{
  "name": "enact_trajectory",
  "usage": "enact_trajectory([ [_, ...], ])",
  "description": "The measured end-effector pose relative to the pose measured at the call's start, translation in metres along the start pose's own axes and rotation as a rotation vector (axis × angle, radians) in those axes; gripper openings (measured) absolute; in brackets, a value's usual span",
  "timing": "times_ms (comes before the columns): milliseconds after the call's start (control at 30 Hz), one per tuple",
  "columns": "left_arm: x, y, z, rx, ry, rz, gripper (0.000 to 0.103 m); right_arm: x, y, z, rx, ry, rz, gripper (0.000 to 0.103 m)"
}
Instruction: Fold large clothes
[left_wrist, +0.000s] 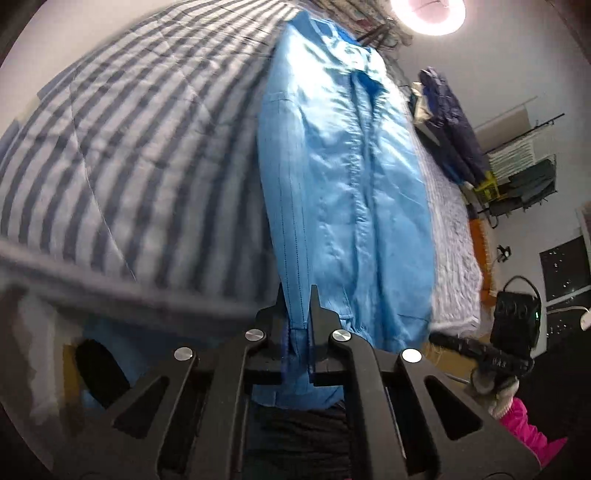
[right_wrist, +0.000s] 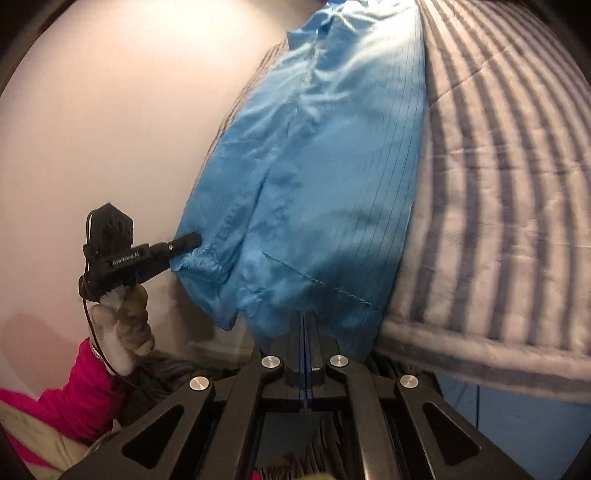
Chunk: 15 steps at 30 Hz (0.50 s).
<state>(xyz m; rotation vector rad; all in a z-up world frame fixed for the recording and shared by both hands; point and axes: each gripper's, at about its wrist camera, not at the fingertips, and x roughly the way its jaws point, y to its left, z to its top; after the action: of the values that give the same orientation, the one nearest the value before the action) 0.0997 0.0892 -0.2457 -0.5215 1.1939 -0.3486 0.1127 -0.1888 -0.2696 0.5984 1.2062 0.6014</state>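
Left gripper (left_wrist: 298, 295): I have it clenched on the blue garment's (left_wrist: 347, 177) hem.
Right gripper (right_wrist: 306, 321): clenched on its other hem corner, lower centre.
Bedding: striped quilt (left_wrist: 110, 147) beneath.

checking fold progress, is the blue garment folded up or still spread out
Spread out: the blue garment lies full length along the striped bed cover, only its near hem pinched.

The left gripper (left_wrist: 298, 295) is clamped on the hem of the blue garment (left_wrist: 343, 177), which stretches toward twelve o'clock over the striped bed (left_wrist: 110, 147); the right gripper (left_wrist: 448, 339) sits at four o'clock.
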Motion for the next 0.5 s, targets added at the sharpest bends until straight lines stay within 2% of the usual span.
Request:
enact_trajectory([
  [133, 0.009, -0.003, -0.016, 0.002, -0.002, 0.037, 0.005, -0.018, -0.014, -0.002, 0.015, -0.026, -0.043, 0.000],
  [167, 0.013, -0.001, -0.015, -0.017, 0.009, 0.047, 0.007, -0.019, -0.020, 0.000, 0.037, -0.026, -0.042, 0.003],
  [200, 0.017, 0.003, -0.014, -0.048, 0.026, 0.046, 0.016, -0.019, -0.024, 0.002, 0.061, -0.029, -0.047, 0.007],
  [233, 0.019, 0.008, -0.013, -0.071, 0.044, 0.037, 0.033, -0.021, -0.028, 0.004, 0.075, -0.042, -0.059, 0.013],
  [267, 0.019, 0.010, -0.012, -0.079, 0.049, 0.035, 0.038, -0.024, -0.030, 0.007, 0.081, -0.063, -0.077, 0.031],
  [300, 0.019, 0.009, -0.011, -0.075, 0.047, 0.041, 0.040, -0.025, -0.032, 0.009, 0.080, -0.079, -0.082, 0.036],
  [500, 0.024, 0.012, -0.018, -0.048, 0.075, 0.035, 0.040, -0.006, -0.030, 0.010, 0.053, -0.037, -0.049, 0.036],
])
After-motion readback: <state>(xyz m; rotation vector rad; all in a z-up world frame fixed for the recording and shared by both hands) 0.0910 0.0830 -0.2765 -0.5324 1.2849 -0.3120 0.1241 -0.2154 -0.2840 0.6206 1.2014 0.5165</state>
